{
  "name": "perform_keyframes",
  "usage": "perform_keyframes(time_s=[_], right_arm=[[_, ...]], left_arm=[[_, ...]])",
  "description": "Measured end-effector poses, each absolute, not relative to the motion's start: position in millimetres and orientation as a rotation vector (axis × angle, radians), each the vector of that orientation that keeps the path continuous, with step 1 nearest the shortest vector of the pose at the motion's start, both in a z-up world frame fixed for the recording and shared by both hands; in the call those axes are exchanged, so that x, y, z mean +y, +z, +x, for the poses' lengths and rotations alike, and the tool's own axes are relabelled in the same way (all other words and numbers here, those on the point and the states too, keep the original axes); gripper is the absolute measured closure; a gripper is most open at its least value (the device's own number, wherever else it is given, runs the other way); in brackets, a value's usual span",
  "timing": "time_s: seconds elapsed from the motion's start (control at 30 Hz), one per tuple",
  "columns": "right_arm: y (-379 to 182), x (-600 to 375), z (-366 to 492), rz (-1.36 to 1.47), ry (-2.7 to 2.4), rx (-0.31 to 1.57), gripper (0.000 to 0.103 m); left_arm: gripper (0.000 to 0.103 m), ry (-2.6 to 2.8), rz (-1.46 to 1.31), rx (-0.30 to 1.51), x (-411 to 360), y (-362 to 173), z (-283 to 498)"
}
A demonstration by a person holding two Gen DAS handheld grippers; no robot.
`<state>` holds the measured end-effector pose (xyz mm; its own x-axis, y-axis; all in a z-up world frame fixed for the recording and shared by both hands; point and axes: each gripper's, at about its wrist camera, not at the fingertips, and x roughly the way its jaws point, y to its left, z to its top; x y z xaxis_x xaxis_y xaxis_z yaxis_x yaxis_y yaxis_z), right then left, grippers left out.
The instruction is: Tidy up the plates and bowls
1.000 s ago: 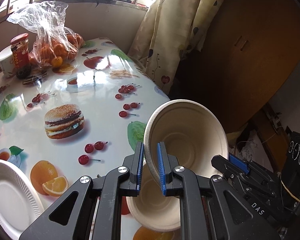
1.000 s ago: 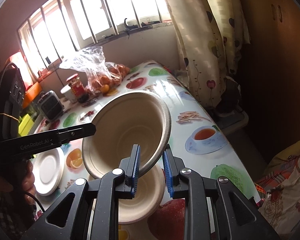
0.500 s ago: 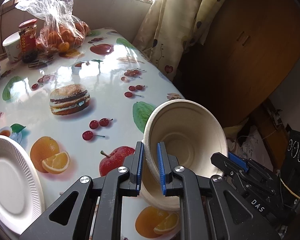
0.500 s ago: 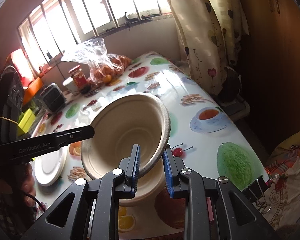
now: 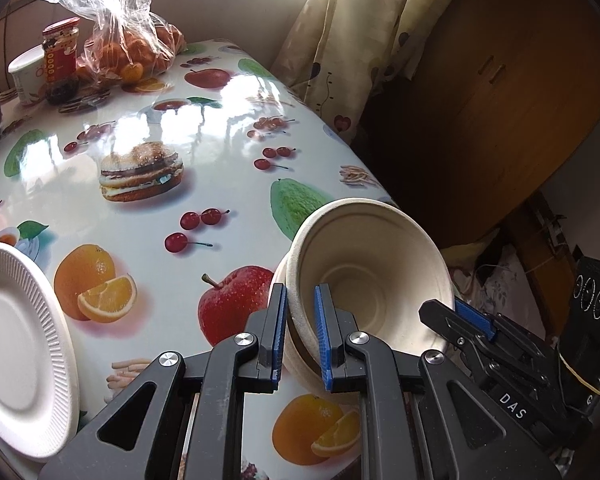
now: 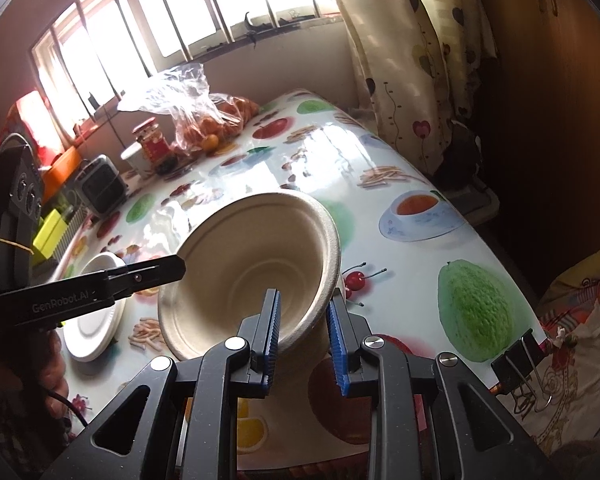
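Note:
A beige paper bowl (image 5: 374, 280) is tilted on its side and rests in a second beige bowl (image 5: 300, 354) on the fruit-print table. My left gripper (image 5: 298, 334) is shut on the near rim of the tilted bowl. My right gripper (image 6: 303, 328) straddles the opposite rim of the same bowl (image 6: 256, 268), its jaws a little wider than the rim. The right gripper's fingers (image 5: 472, 320) show at the lower right of the left wrist view. A white paper plate (image 5: 18, 352) lies on the table at the left, and it also shows in the right wrist view (image 6: 94, 320).
At the far end of the table are a plastic bag of oranges (image 5: 128, 46), a red-lidded jar (image 5: 60, 56), a white cup (image 5: 26, 74) and a small dark appliance (image 6: 100, 186). The table's right edge (image 5: 364, 168) borders a curtain (image 5: 340, 40) and wooden wardrobe (image 5: 500, 80).
Both grippers have lowered the tilted bowl down into the bowl on the table. The right jaws have widened slightly around the rim.

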<state>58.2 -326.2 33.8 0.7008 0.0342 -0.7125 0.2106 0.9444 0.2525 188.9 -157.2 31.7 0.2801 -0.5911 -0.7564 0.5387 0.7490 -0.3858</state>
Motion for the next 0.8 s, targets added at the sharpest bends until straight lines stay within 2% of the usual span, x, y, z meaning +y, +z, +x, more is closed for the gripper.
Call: perform_keyframes(time_s=[0.8], right_arm=[[21, -324, 61, 0.313, -0.12, 0.821, 0.079]], left_arm=[[0.088, -0.738, -0.046, 1.061, -159, 23, 190]])
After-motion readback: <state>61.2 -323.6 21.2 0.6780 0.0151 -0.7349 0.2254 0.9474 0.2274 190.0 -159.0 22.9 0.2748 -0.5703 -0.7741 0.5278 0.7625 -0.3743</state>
